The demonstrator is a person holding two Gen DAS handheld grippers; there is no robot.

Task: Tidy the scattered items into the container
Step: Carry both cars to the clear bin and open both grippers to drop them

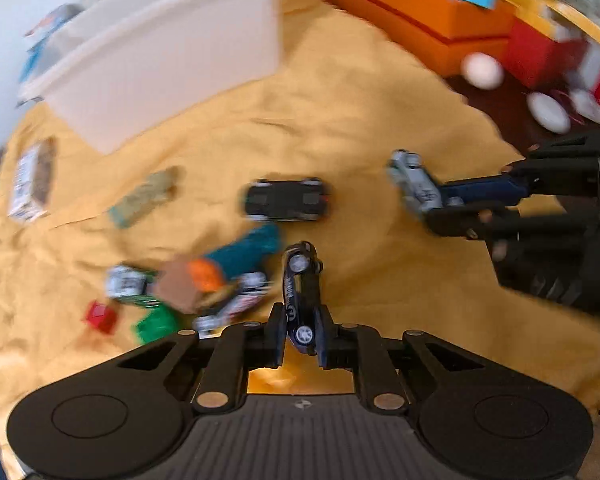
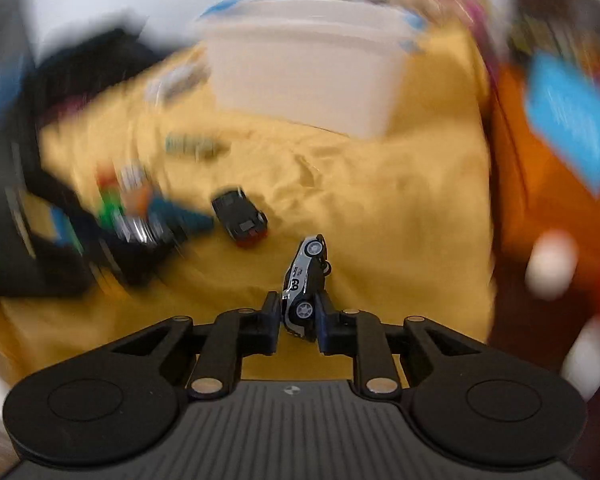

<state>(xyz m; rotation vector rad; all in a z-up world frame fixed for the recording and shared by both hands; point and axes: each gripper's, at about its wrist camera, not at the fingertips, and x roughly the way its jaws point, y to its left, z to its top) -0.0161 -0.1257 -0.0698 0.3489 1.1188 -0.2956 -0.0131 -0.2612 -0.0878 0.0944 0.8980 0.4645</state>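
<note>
My left gripper [image 1: 300, 332] is shut on a dark blue toy car [image 1: 300, 292], held on its side above the yellow cloth. My right gripper [image 2: 298, 318] is shut on a silver toy car numbered 69 [image 2: 304, 280]; the car also shows in the left wrist view [image 1: 414, 184] at the right. A black toy car [image 1: 286, 200] lies on the cloth between them, also in the right wrist view [image 2: 240, 218]. The white container [image 1: 160, 64] stands at the far left, and in the right wrist view [image 2: 304, 68] straight ahead. Both views are blurred.
A pile of small toys and blocks [image 1: 188, 284] lies on the yellow cloth [image 1: 360, 128] at the left, with a small box [image 1: 32, 180] and a greenish packet [image 1: 144, 196]. Orange and red boxes [image 1: 420, 12] and white round objects [image 1: 482, 70] lie at the far right.
</note>
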